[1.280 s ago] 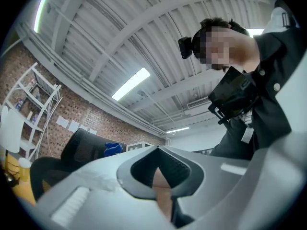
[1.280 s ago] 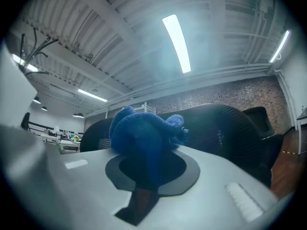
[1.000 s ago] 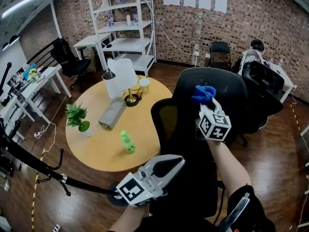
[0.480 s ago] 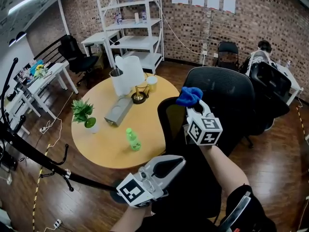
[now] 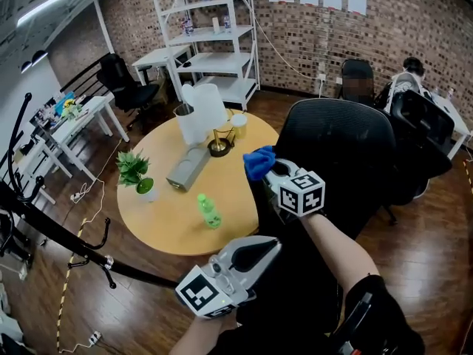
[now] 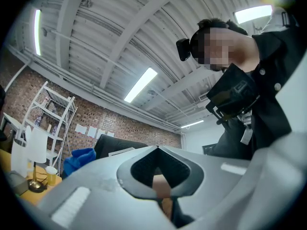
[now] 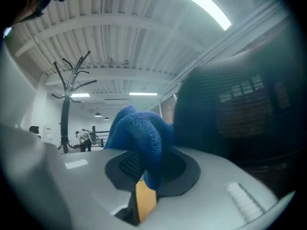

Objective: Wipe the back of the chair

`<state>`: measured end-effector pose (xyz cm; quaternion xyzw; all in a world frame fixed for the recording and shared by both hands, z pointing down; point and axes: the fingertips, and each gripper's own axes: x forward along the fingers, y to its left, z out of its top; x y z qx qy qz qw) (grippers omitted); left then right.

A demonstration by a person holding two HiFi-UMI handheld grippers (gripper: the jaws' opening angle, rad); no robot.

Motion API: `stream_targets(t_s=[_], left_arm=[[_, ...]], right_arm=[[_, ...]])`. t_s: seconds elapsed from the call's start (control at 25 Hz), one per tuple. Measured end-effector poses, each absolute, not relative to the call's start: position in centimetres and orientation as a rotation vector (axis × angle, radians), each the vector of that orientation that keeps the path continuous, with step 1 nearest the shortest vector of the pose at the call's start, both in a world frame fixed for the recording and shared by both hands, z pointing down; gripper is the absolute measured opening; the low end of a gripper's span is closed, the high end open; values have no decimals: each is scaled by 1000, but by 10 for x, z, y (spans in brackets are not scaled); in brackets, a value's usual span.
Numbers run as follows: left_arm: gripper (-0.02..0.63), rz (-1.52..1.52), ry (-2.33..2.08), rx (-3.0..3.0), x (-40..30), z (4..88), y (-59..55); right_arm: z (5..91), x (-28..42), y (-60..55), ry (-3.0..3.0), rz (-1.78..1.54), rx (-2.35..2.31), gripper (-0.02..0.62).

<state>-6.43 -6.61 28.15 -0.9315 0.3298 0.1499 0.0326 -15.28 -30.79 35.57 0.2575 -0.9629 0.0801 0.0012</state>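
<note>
The chair (image 5: pixel 347 146) fills the head view's 3 o'clock side. The right hand-held gripper (image 5: pixel 272 170) clamps a blue cloth (image 5: pixel 259 161) at the back's 9 o'clock edge. Wiping seems underway, with most of the back probably left. The left hand-held gripper (image 5: pixel 255 254), at 6 o'clock, is closed and empty.

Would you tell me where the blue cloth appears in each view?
Head view: blue cloth at centre, in the right gripper.
Left gripper view: cloth lower left, beside the chair back.
Right gripper view: cloth centre, between the jaws.
Shared landmark: the black chair back.
</note>
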Motion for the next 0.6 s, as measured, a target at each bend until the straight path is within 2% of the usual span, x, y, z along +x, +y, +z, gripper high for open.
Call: stream_targets(t_s=[0.2,0.6], left_arm=[[2,418,981,-2875,-56,288,-74],[2,460,758,-2981,4,290,-92]], right_arm=[[387,-97,-339,-2914,233,1029,51],[394,47,-372,-2794,250,1442,52]])
